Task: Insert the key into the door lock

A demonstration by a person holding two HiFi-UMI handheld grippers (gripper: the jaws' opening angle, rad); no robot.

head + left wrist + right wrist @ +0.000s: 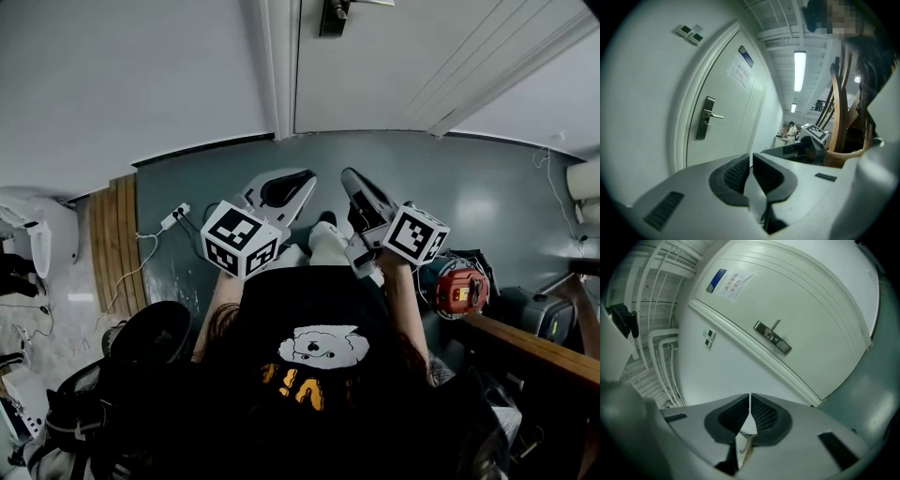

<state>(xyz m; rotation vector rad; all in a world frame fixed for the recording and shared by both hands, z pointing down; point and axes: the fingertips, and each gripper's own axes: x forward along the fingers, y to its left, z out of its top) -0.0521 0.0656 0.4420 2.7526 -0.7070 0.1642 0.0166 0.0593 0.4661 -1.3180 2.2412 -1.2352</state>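
1. Seen from the head, a person stands facing a pale closed door point(394, 66). Both grippers are held low in front of the body, well short of the door.
2. The door lock point(333, 14), a dark metal plate with a lever handle, sits at 12 o'clock, at the very top edge of this view. That puts it well apart from both tools.
3. The left gripper point(305, 178) is just left of centre and points towards 1 o'clock. Its own view shows the jaws clenched together with nothing between them. It seems to be held as a spare, out of the way.
4. The right gripper point(750, 400) is just right of centre in the head view. Its jaws are also pressed together.
5. Low in the slit between the right gripper's pads shows a thin metal sliver with a brassy edge. I judge this to be the key point(744, 448), gripped deep rather than sticking out past the tips. The view is too tight to be certain.
6. In the right gripper's view the lock is at 1 o'clock above the jaws and appears tilted. The tool is probably not yet lined up with the lock.
7. Insertion has not started. The next move likely calls for raising the right gripper towards the lock and levelling it.
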